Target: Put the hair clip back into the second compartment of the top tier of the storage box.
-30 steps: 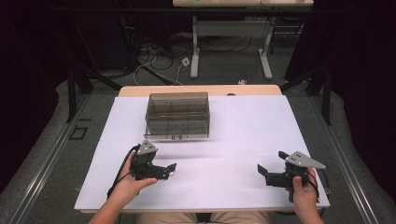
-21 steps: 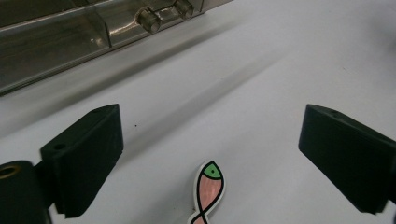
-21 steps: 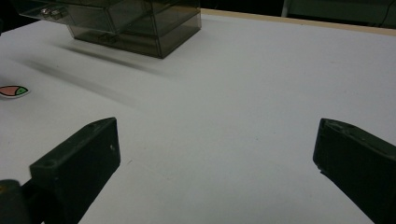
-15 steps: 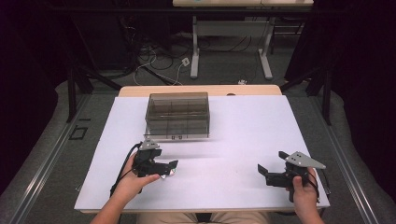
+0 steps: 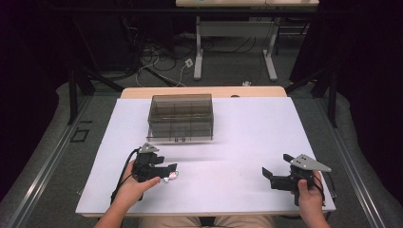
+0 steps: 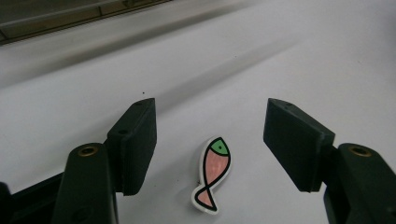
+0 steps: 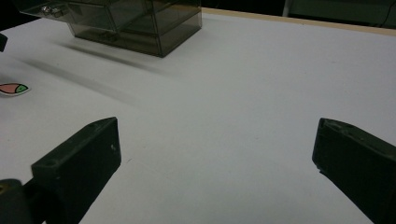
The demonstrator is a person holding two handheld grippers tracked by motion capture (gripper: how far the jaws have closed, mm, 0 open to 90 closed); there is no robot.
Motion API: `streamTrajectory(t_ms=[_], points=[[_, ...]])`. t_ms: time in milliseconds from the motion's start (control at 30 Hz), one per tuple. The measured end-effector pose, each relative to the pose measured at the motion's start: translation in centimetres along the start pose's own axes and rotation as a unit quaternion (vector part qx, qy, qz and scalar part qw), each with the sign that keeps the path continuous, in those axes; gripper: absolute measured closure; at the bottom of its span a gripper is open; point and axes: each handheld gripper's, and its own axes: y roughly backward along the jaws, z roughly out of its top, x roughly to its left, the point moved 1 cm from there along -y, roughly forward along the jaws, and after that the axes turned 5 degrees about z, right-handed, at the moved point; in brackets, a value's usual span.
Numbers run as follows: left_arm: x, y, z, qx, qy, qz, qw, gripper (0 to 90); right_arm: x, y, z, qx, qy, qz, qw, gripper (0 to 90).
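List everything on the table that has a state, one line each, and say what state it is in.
fish piece: flat on the white table, between the jaws, untouched.
left gripper: jaws have just been closing around the fish piece, pads not yet on it.
right gripper: open, nothing between the jaws, resting low at the table's near right.
smoky plastic organizer box: upright at the far side, compartments visible; latch state unclear.

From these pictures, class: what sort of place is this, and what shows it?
Probably a lab or workshop set up for recording: a white-covered table in a dark room, loose cables on the floor, and a height-adjustable desk frame behind.
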Motion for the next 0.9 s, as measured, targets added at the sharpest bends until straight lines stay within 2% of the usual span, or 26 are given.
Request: streamTrajectory(t_ms=[233, 267, 333, 533, 700, 733, 767, 800, 900], points=[[0.1, -0.4, -0.3, 0.012, 0.0, 0.002, 0.9999, 39.2, 0.0, 0.1, 0.0, 0.009, 0.0, 0.001, 1.0, 1.2], [0.1, -0.5, -0.4, 0.018, 0.0, 0.003, 0.9998, 39.3, -0.1, 0.0, 0.0, 0.001, 0.0, 0.002, 1.0, 1.2], [0.1, -0.6, -0.5, 0.025, 0.004, 0.001, 0.9997, 40.9, -0.1, 0.1, -0.1, 0.004, -0.001, 0.001, 1.0, 1.4], [0.1, -0.9, -0.7, 0.034, 0.002, 0.011, 0.9993, 44.3, -0.1, 0.1, -0.1, 0.009, 0.001, 0.0, 1.0, 1.7], [0.2, -1.0, -0.8, 0.049, 0.017, 0.008, 0.9986, 48.5, -0.1, 0.0, -0.1, 0.004, 0.003, 0.002, 1.0, 2.0], [0.2, -1.0, -0.8, 0.053, 0.015, 0.006, 0.9985, 48.7, -0.1, 0.0, -0.1, 0.005, 0.003, 0.002, 1.0, 2.1], [0.2, -1.0, -0.8, 0.056, 0.026, 0.007, 0.9981, 49.3, -0.1, 0.0, -0.1, 0.006, 0.001, 0.002, 1.0, 2.2], [0.3, -1.0, -0.7, 0.06, 0.022, 0.005, 0.998, 50.7, -0.1, 0.0, -0.1, 0.006, 0.001, 0.002, 1.0, 2.2], [0.4, -1.1, -0.7, 0.064, 0.031, 0.003, 0.9975, 51.8, -0.1, 0.0, -0.1, 0.011, 0.002, 0.004, 0.9999, 2.3]])
